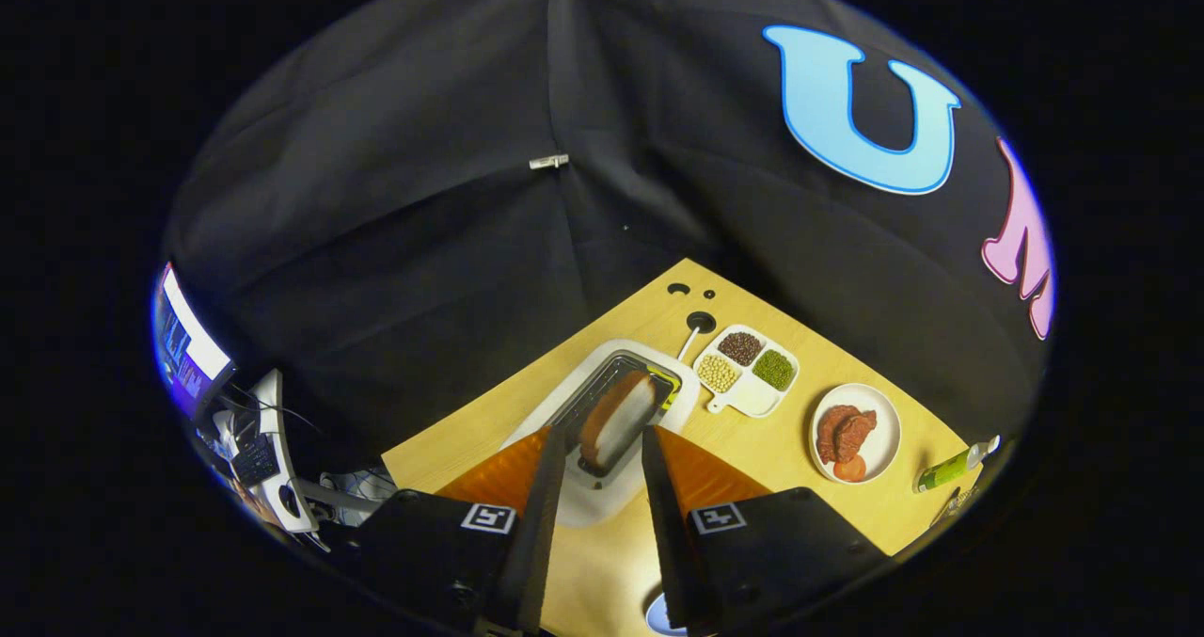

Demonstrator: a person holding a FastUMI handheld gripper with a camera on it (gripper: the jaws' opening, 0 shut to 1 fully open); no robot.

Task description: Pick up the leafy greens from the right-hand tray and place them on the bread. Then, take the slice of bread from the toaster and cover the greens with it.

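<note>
- Wooden tabletop (752, 449) lies low in frame beneath the gripper (602, 449), whose fingers stand apart, holding nothing.
- Bread slice (616, 419) stands in the toaster (616, 378), between and just beyond the fingertips.
- Judged step: reaching for the bread; next move calls for descending and closing on the slice.
- Divided dish (748, 369) and plate (856, 433) sit lower right.
- No legible brand; square markers only on the gripper body.

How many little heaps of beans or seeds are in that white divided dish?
3, all in the white divided dish beyond the open claw: dark brown heap farthest, green heap beside it, pale yellow heap nearest the toaster.
</note>
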